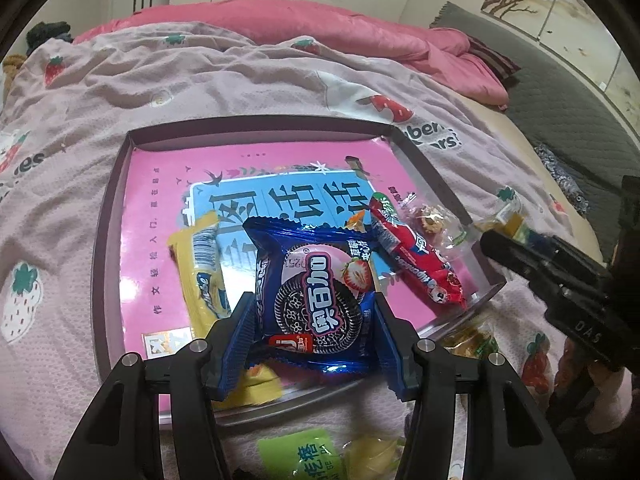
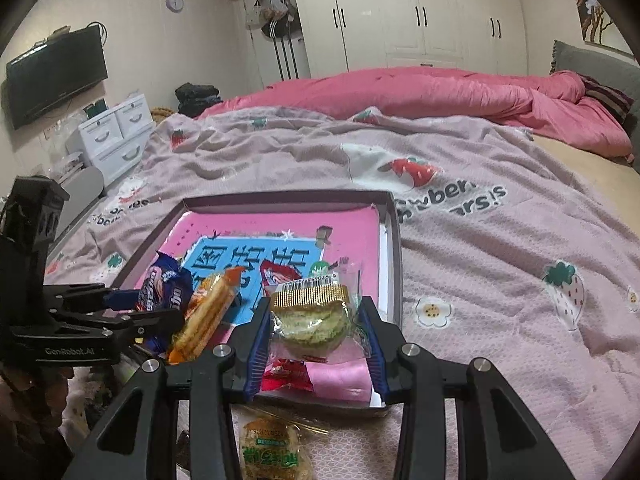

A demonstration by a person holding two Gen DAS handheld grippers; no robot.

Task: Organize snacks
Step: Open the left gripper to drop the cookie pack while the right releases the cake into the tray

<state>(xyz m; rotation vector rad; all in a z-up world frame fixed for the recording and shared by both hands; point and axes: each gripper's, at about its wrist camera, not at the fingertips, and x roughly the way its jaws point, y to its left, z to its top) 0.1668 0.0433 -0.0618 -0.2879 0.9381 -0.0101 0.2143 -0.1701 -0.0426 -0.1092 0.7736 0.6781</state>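
Left claw [image 1: 314, 320] gripping blue cookie pack [image 1: 316, 280] – strawberry-print bedspread [image 2: 500, 280], white wardrobe [image 2: 420, 16]

I see even, soft indoor light, mild glare on the glossy wardrobe doors [image 2: 400, 12], heavy fisheye bending, dark vignetted corners, slight softness overall.

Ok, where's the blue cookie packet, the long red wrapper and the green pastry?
blue cookie packet [image 1: 316, 292], left wrist view, on its printed cookie.
long red candy wrapper [image 1: 420, 256], left wrist view, mid-length.
clear-wrapped green pastry [image 2: 312, 326], right wrist view, on the pastry itself.
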